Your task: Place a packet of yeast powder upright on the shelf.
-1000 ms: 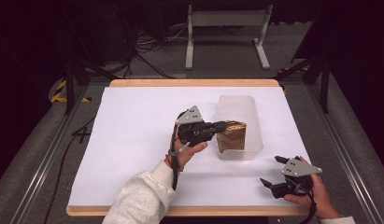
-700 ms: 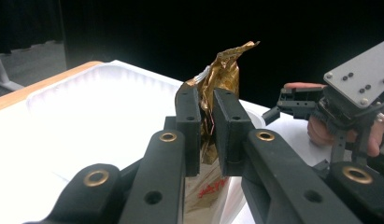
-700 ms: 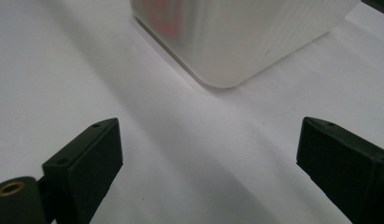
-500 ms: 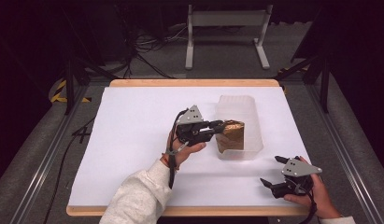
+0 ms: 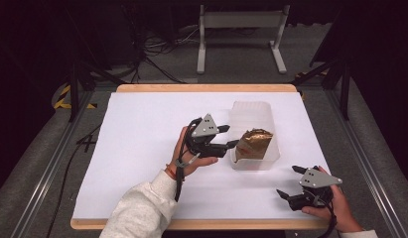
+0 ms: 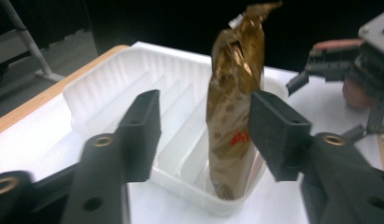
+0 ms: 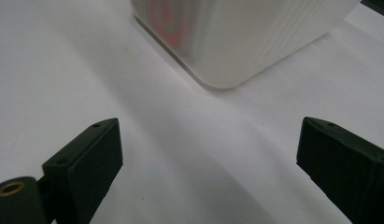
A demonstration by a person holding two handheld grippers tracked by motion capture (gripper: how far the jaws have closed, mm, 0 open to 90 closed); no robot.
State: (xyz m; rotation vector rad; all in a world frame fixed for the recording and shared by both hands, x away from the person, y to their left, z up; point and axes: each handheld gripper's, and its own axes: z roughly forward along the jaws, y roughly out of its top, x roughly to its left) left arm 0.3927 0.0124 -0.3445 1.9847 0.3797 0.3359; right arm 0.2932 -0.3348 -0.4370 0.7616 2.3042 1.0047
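From the high view I see the left gripper (image 5: 230, 138) near the middle of the table (image 5: 142, 129), pointing to the tray (image 5: 251, 110), which lies toward the right edge and nearer to the far edge than to the near one. The gold bag (image 5: 253, 144) stands in the near end of the tray. My left jaws have just been opening. In the left gripper view (image 6: 203, 135) the bag (image 6: 234, 107) stands upright between them, and there is a clear gap on the left side. On the right side the jaw is very close to the foil, and I cannot tell if it touches. This view also shows the ribs inside the tray (image 6: 110, 88) and red print on the bag, which the high view does not make clear.

The right gripper (image 5: 290, 183) rests close to the near right corner, apart from the tray. In the right gripper view (image 7: 208, 154) its jaws stand wide with nothing between them, only white table surface, and a rounded tray corner (image 7: 236, 42) ahead.
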